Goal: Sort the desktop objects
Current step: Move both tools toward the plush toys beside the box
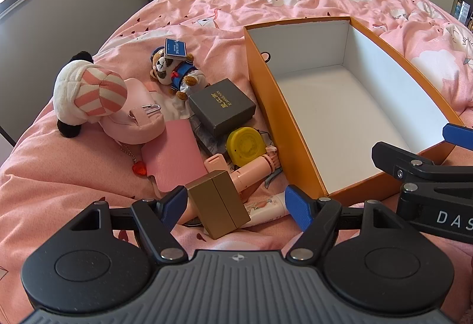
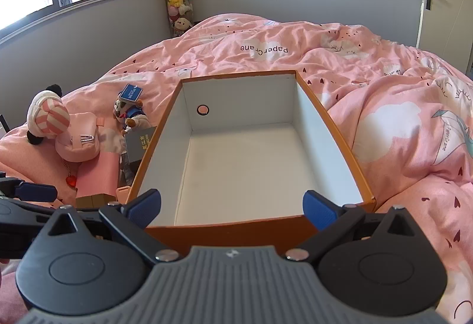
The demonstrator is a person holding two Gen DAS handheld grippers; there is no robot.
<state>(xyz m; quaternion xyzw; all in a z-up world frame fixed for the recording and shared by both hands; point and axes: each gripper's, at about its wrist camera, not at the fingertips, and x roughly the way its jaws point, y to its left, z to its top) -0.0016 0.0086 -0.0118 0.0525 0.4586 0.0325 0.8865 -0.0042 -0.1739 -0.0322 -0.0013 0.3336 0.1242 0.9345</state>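
The left gripper [image 1: 239, 202] stands wide open around a small gold box [image 1: 218, 202] lying in the clutter on the pink quilt [image 1: 74, 176]. The right gripper [image 2: 233, 208] hangs wide open over the near end of the orange box [image 2: 165, 123].

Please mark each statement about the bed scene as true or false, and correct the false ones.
1. The orange cardboard box with white inside has nothing in it. True.
2. The small gold rectangular box lies between the open jaws of the left gripper. True.
3. The dark grey square gift box with gold lettering sits inside the orange box. False: it lies on the pink quilt, outside the box.
4. The right gripper is shut on the yellow round tape measure. False: its jaws are open and hold nothing.
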